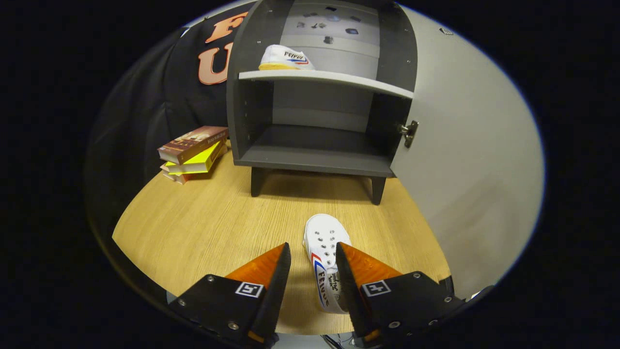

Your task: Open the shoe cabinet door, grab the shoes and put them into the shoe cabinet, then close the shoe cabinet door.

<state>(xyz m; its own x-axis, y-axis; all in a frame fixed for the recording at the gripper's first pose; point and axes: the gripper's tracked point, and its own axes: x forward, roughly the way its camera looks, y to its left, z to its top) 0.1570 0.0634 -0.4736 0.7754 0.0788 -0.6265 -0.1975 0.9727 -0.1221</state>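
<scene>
Jaws stand apart at a moderate gap, low in the frame, with the gripper (312, 252) angled down toward the table (203, 228). Between the fingers lies a white shoe (325, 252), toe pointing away toward the cabinet. Its toe cap and eyelet rows show just beyond the fingertips; the rear part runs back between the fingers. The shoe sits nearer the right finger (361, 271), whose inner edge overlaps or touches the shoe's side; exact contact cannot be judged. Left finger (264, 269) is apart from the shoe, with bare table showing in the gap. Not gripped on both sides.

Shoe cabinet (315, 160), dark grey, stands on short legs at the upper centre of the frame, beyond the shoe. Its door (465, 160) is swung open to the right, pale inner face toward the camera, hinge visible at the lower right of the cabinet opening. Lower compartment holds nothing visible. On the pale shelf (329, 77) above rests a second white shoe (286, 58), at the shelf's left part.

Stack of books (193, 152) lies on the table at centre left of the frame, just left of the cabinet.
</scene>
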